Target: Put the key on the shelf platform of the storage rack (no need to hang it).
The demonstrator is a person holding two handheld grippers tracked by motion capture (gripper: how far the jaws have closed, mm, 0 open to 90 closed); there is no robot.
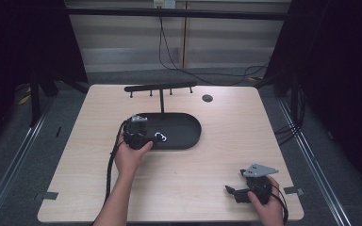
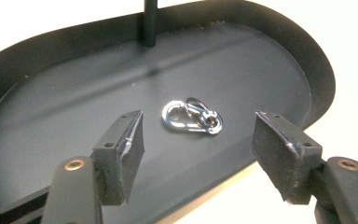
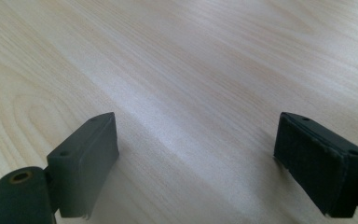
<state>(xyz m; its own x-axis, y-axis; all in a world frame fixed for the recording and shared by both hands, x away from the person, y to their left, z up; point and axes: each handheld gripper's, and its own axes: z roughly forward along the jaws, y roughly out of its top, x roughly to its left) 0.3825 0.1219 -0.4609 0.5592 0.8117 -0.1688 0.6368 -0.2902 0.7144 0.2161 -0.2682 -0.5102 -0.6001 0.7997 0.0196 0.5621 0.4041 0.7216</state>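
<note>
Table: pale wood-grain top [image 1: 207, 165], rounded corners; broad bare stretches at near centre and far right.
Tray: black oval dish [image 1: 188, 123] with a low raised rim, matte, set at mid-table toward the left; a thin black post [image 1: 161, 100] rises from its far side and carries a horizontal bar with small pegs [image 1: 160, 87].
Clip: small shiny metal snap hook [image 2: 192, 117] with a ring at one end, lying flat on the tray floor near the near rim; it shows as a bright speck in the high view [image 1: 160, 137].
Left gripper: [image 1: 143, 136] held over the tray's near-left rim; in its own view [image 2: 198, 140] the jaws are spread wide, the clip lying on the tray floor just past their tips, touching neither pad.
Right gripper: [image 1: 231, 190] low at the table's near right corner, well apart from the tray; in its own view [image 3: 198, 154] jaws released, wide apart, bare wood between them.
Pads: dark, flat, rectangular faces [image 2: 129, 144], slightly scuffed at the edges.
Hole: small dark round disc [image 1: 207, 98] in the tabletop beyond the tray's right end.
Surround: grey floor, cables trailing behind the far edge [image 1: 179, 61].
</note>
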